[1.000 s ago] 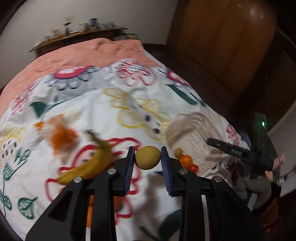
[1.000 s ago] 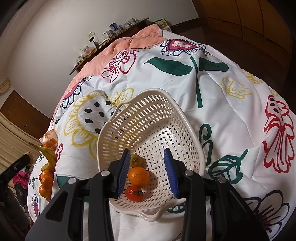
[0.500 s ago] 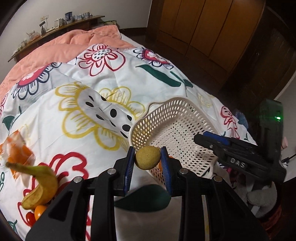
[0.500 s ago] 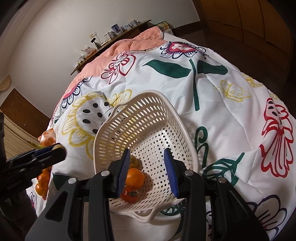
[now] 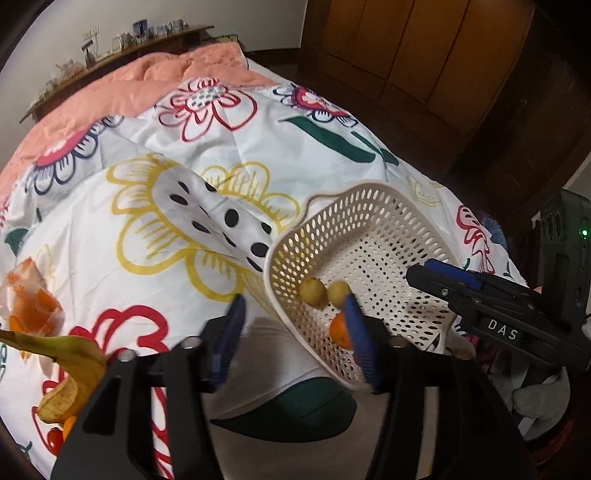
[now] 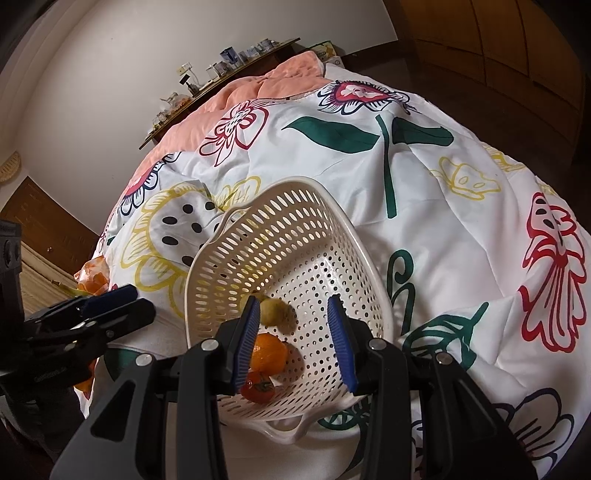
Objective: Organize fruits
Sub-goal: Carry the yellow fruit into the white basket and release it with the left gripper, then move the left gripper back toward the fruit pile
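Observation:
A cream perforated basket (image 5: 369,186) (image 6: 295,182) sits tilted on the flowered quilt. Inside lie two round yellow-green fruits (image 5: 312,291) (image 6: 275,312) side by side, an orange (image 5: 340,332) (image 6: 267,352) and a tomato (image 6: 258,386). My left gripper (image 5: 293,338) hangs over the basket's near left rim. Its jaws are opening and nothing is between them. My right gripper (image 6: 293,343) hovers over the basket's inside with a gap between its pads, gripping nothing. Each gripper shows in the other's view: the right gripper (image 5: 443,277) and the left gripper (image 6: 107,306).
A peeled banana (image 5: 62,365), a plastic bag of oranges (image 5: 33,306) and small tomatoes (image 5: 55,437) lie at the quilt's left. A peach blanket (image 5: 147,85) covers the far end, with a cluttered shelf (image 5: 147,33) behind. Wooden wardrobe doors (image 5: 424,55) stand to the right.
My left gripper swung from the banana pile over to the basket, then opened; the yellow-green fruit it held now lies in the basket. The right gripper stayed still.

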A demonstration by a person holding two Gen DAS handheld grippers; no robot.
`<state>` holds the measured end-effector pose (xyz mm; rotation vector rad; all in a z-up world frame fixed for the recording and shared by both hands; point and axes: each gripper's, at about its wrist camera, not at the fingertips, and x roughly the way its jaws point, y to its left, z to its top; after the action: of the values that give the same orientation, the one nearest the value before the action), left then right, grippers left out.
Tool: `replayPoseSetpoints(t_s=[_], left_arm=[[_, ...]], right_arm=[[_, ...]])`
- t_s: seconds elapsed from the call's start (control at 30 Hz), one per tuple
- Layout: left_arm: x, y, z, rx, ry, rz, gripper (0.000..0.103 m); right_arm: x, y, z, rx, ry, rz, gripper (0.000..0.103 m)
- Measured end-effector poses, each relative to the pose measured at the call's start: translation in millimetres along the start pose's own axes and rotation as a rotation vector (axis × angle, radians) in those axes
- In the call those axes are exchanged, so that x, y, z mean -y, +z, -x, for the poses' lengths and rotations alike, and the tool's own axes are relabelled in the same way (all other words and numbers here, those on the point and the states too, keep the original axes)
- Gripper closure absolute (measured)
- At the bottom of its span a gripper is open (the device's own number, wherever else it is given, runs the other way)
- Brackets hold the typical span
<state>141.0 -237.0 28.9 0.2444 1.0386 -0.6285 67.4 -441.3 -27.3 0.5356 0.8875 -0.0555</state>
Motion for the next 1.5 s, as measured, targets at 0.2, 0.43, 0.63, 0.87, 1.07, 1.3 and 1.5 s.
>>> replayPoseSetpoints(t_s=[0.2, 0.43, 0.63, 0.87, 1.07, 1.3, 1.5], left_arm=[[-1.3, 0.2, 12.4, 0.047, 0.046, -0.001, 0.024], [-11.1, -2.2, 23.0, 0.083, 0.067, 0.030, 0.009], [-19.5, -5.3, 41.3, 0.153, 0.099, 0.034, 0.006], [-34.9, -10.2, 64.8, 0.217, 0.146, 0.057, 0.005], [-55.5, -14.0, 88.4, 0.284, 0.199, 0.098, 0.003], [-89.6, -18.1, 113.2, 0.334, 0.221, 0.181, 0.003], [-124.3, -26.2, 129.8, 0.350, 0.267, 0.254, 0.003]], right_arm=[[-4.1, -0.1, 2.3, 0.002, -0.002, 0.006, 0.063], [-10.1, 0.3, 4.5, 0.002, -0.004, 0.017, 0.057], [-18.3, -0.6, 3.4, -0.012, 0.004, 0.034, 0.057], [-32.6, -0.4, 15.8, 0.068, 0.028, 0.072, 0.025], [-46.8, 1.7, 33.2, 0.160, 0.059, 0.136, 0.019], [-65.9, 3.3, 39.3, 0.176, 0.079, 0.188, 0.016], [-90.2, 0.8, 35.5, 0.139, 0.107, 0.254, 0.016]])
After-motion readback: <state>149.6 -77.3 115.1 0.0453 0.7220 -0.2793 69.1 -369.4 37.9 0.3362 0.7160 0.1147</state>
